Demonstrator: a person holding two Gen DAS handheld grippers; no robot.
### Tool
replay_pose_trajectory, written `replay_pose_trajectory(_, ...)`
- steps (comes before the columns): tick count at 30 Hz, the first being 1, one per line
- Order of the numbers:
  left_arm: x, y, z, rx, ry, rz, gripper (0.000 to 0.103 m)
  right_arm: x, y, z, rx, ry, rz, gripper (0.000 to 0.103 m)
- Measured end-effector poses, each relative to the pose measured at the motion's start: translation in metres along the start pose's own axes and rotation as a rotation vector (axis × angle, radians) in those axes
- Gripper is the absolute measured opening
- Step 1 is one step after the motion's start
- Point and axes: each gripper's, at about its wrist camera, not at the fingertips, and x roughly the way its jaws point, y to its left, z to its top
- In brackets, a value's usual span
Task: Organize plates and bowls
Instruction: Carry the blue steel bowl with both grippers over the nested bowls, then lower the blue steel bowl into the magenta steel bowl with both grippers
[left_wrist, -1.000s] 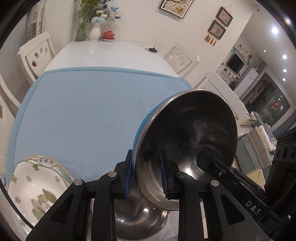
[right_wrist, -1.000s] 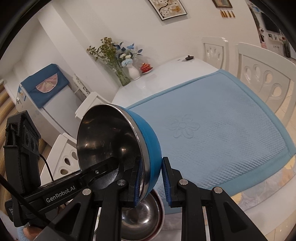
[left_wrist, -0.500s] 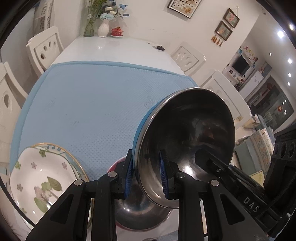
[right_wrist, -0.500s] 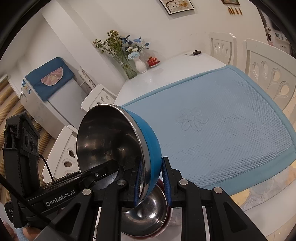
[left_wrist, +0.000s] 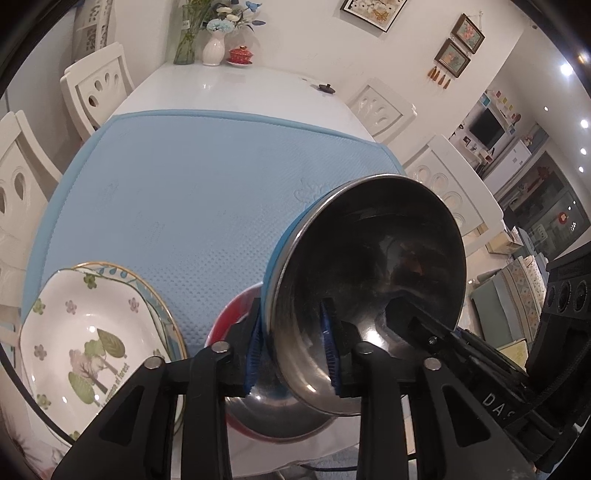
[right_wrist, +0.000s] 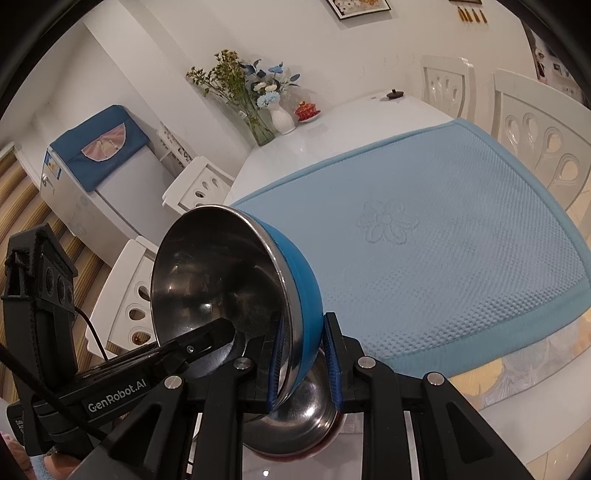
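A blue-shelled steel bowl (left_wrist: 365, 280) is held tilted on its edge above the near end of the white table (left_wrist: 236, 88), its rim caught from two sides. The left gripper (left_wrist: 291, 350) straddles the rim at about 7 o'clock on the bowl in the left wrist view; its jaws have just been opening, one blue pad (left_wrist: 328, 350) lies on the steel inside and a sliver of gap is seen between the outer pad and the blue shell, so a firm grip cannot be told. The right gripper (right_wrist: 304, 363) is clamped narrowly on the rim, one pad inside and one on the blue outside, at about 5 o'clock on the bowl in the right wrist view. Directly beneath the tilted bowl a red-shelled steel bowl (left_wrist: 273, 406) sits upright on the table, at the near edge of the light blue textured mat (left_wrist: 177, 192). At 9 o'clock of the red bowl, just beside it, a white floral plate (left_wrist: 88, 332) rests on another plate with a gold rim
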Motion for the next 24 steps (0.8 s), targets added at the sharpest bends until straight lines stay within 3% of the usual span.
replay_pose_trajectory(24, 0.024, 0.017, -0.045, 0.002, 0.137, 0.024, 0.026, 0.016, -0.004, -0.034, -0.001, 0.108, -0.02, 0.021)
